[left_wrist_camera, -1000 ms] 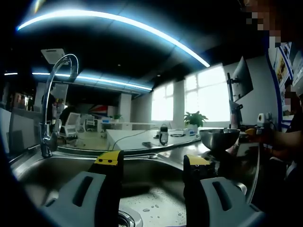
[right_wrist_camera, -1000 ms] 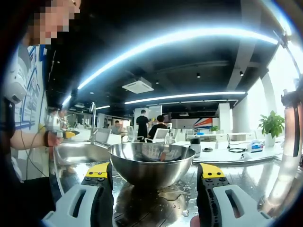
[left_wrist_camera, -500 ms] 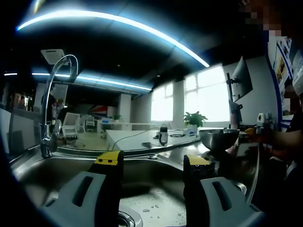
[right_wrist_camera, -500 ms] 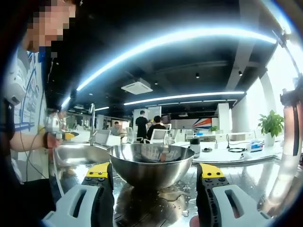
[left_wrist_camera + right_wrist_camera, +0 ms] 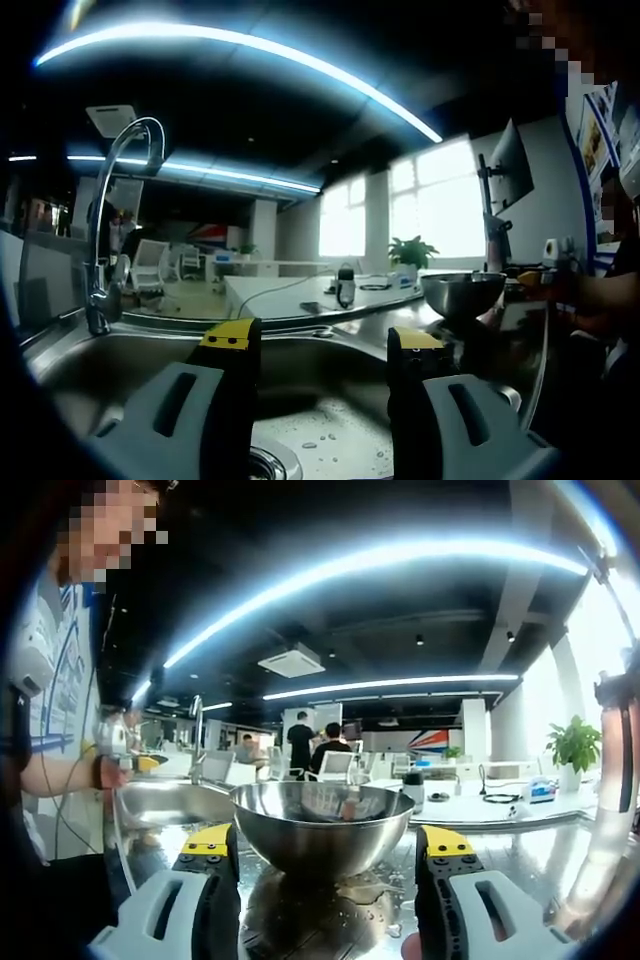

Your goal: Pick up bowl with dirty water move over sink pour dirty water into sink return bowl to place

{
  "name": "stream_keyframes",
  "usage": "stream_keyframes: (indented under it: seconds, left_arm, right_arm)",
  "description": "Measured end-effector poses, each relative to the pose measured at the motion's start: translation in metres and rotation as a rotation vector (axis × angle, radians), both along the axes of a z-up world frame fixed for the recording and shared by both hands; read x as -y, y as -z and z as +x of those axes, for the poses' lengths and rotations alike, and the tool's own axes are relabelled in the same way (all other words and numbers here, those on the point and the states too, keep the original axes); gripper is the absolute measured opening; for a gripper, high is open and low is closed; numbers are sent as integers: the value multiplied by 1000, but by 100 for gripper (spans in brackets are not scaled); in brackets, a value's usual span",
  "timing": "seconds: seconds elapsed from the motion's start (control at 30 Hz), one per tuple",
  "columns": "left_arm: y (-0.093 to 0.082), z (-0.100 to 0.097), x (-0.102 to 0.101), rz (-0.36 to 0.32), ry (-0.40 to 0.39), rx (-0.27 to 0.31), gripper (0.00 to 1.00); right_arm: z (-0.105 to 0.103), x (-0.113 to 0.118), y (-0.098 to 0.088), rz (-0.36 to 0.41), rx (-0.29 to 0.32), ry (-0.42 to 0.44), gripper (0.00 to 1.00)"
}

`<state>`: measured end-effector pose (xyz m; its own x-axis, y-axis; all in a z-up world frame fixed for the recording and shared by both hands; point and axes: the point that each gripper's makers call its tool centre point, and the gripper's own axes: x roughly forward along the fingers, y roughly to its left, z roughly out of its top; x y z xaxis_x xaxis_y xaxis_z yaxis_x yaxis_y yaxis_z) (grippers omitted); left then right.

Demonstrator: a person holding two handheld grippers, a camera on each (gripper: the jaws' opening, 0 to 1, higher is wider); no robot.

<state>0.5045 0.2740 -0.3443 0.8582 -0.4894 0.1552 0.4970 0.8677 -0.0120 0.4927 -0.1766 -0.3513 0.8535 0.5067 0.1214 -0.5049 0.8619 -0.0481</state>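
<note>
A round steel bowl stands on the wet steel counter, just beyond my right gripper, which is open with its jaws spread to either side of the bowl's base. The bowl's inside is hidden from this low angle. In the left gripper view the same bowl stands on the counter at the right. My left gripper hangs open over the sink, above the drain, with nothing between its jaws. Water drops speckle the sink floor.
A tall curved tap rises at the sink's far left rim. A person's arm reaches in at the right. A monitor on a stand, a potted plant and small items sit behind the counter. People stand in the office beyond.
</note>
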Motion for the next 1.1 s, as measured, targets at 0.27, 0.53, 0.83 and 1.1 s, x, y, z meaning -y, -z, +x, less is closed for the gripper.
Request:
stream_keyframes:
  seconds: [0.27,0.53,0.83,1.1]
  left_arm:
    - [-2,-1,-2,5,-18,18,49]
    - [-4,-2,-3,1,-21,26,49]
    - [-1,-1,-1,34,-22,21,49]
    - [-1,-1,-1,34,-22,23,49]
  right_arm:
    - [-4,2,-10,46,30,7,63]
    - [-8,-3,-21,125,0,-18,52]
    - [-16,2,-36,31,19,-1,48]
    - [-12,0,-36,-8,0,6,43]
